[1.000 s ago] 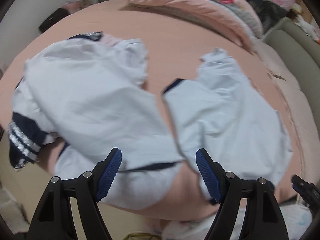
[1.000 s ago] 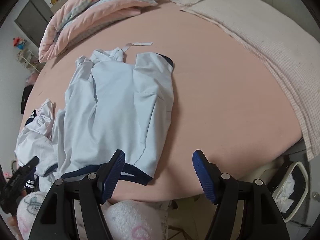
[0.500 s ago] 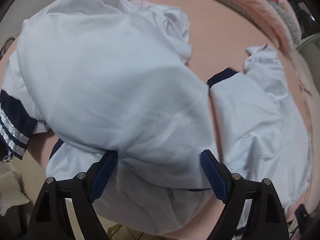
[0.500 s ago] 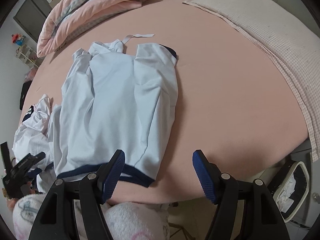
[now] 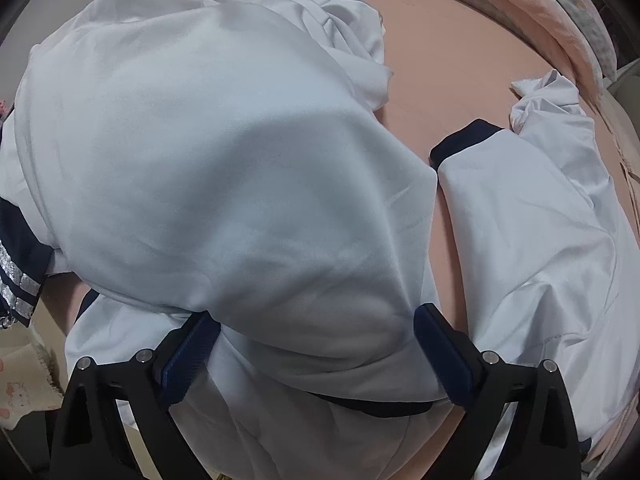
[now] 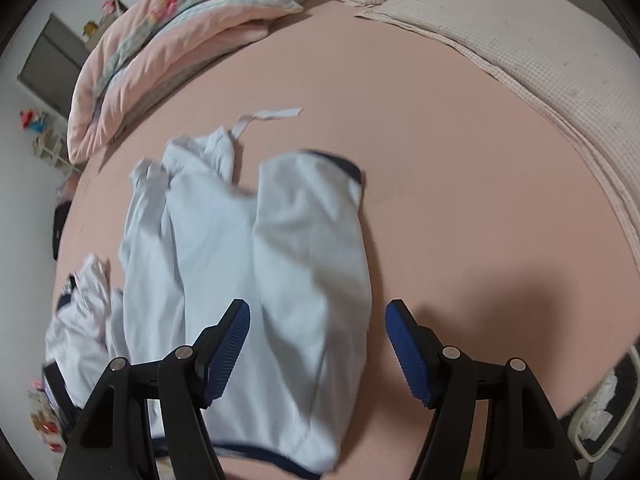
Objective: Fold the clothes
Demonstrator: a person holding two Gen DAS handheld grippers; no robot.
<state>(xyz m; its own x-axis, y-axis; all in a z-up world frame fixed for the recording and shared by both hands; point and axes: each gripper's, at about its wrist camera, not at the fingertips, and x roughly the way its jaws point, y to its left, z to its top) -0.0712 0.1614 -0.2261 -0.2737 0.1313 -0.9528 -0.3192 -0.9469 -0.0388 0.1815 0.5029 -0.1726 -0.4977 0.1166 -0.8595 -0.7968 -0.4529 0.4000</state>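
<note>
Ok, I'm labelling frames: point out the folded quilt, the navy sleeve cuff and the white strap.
folded quilt (image 6: 176,40), right wrist view, its pink top.
navy sleeve cuff (image 6: 344,164), right wrist view, dark band.
white strap (image 6: 272,114), right wrist view, flat middle.

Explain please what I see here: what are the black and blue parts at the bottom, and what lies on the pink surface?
The black arms with blue pads are hand-held grippers; a person carries one in each hand, with a camera on each looking forward along the fingers. One picture comes from the left gripper, the other from the right gripper. Both are open and hold nothing. On the pink bed lie white clothes with dark blue trim: a crumpled garment close under the left gripper, and a flatter garment beside it. A folded quilt lies at the far edge.
</note>
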